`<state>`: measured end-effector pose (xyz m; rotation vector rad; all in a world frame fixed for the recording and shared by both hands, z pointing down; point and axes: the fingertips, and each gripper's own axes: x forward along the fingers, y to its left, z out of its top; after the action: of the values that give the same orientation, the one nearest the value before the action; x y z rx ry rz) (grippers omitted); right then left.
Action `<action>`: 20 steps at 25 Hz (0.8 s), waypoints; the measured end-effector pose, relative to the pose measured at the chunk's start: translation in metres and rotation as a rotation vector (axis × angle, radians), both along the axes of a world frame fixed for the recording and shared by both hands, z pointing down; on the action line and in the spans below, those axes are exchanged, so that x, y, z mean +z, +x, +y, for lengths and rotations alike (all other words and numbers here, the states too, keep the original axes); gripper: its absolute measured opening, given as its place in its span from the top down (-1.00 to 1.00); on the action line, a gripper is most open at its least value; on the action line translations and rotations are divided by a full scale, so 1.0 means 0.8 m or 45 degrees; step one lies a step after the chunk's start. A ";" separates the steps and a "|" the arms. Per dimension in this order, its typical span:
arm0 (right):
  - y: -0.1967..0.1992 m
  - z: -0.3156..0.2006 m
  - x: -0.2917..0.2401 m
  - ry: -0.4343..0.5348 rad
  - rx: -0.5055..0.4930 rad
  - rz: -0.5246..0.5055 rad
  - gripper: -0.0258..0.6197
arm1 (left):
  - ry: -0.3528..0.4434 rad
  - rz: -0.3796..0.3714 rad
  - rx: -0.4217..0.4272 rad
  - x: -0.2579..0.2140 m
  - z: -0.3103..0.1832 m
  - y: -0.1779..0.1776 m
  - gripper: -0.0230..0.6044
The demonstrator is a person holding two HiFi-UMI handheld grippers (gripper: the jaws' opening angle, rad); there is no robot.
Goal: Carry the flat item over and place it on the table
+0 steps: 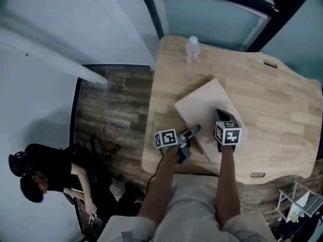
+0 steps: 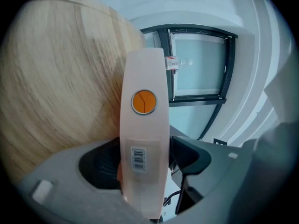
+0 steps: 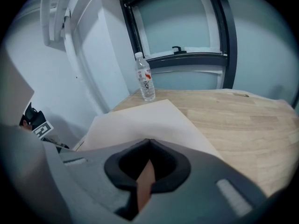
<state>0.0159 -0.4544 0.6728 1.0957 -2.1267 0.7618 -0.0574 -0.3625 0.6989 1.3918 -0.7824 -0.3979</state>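
Observation:
A flat beige board (image 1: 207, 105) lies over the near part of the wooden table (image 1: 272, 100); I cannot tell whether it rests on the top. My left gripper (image 1: 193, 131) is shut on its near left edge. In the left gripper view the board (image 2: 144, 125) stands edge-on between the jaws of that gripper (image 2: 144, 158), showing an orange sticker and a barcode label. My right gripper (image 1: 220, 116) is shut on the near right edge. From the right gripper (image 3: 148, 164) the board (image 3: 140, 122) spreads out flat ahead over the table (image 3: 243, 115).
A clear water bottle (image 1: 192, 48) stands upright at the table's far edge, beyond the board, and shows as the bottle (image 3: 145, 83) before a dark-framed window. A person in black (image 1: 45, 175) sits on the wooden floor at lower left. A wire rack (image 1: 298, 203) stands at lower right.

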 end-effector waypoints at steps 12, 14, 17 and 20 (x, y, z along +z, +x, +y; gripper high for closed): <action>0.001 0.004 0.001 0.041 0.055 0.003 0.92 | -0.079 -0.078 -0.004 0.012 0.024 -0.014 -0.10; 0.005 0.005 0.002 0.045 0.060 0.005 0.92 | -0.106 -0.093 -0.026 0.016 0.029 -0.021 -0.10; 0.011 0.006 0.006 0.042 0.089 0.004 0.92 | -0.136 -0.131 -0.072 0.020 0.034 -0.037 -0.10; 0.016 0.006 0.006 0.055 0.119 0.015 0.92 | -0.133 -0.146 -0.098 0.016 0.035 -0.046 -0.09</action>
<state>0.0291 -0.4498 0.6779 1.2265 -2.1034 0.7538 -0.0939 -0.3341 0.7120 1.2984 -0.9403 -0.3342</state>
